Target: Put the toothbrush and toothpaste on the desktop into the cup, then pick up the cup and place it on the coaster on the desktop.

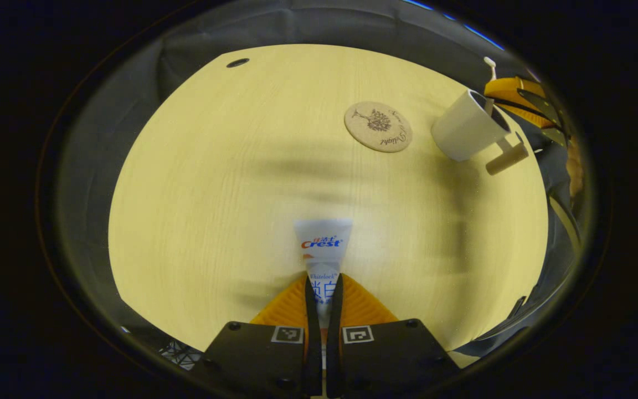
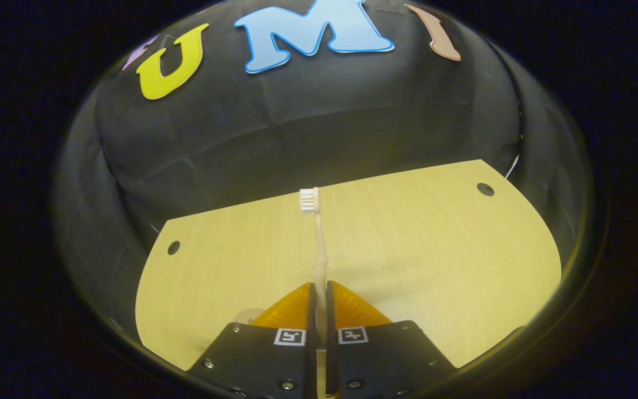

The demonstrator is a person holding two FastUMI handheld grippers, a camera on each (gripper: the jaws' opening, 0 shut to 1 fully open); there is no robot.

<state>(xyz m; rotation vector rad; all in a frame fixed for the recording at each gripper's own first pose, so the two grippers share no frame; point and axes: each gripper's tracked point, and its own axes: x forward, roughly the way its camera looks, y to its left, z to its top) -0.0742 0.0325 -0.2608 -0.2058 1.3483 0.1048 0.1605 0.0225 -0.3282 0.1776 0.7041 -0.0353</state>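
Observation:
In the left gripper view my left gripper is shut on a white toothpaste tube, whose flat end sticks out forward above the desktop. The round cork coaster lies farther ahead. To its right stands a white cup with a pale handle. Just behind the cup is my right gripper, with the toothbrush tip rising above it. In the right gripper view my right gripper is shut on the pale toothbrush, bristle head pointing away and up.
The light wooden desktop has a small dark hole near its far left corner in the left gripper view, and two such holes at its far corners in the right gripper view. Black cloth walls surround the desk.

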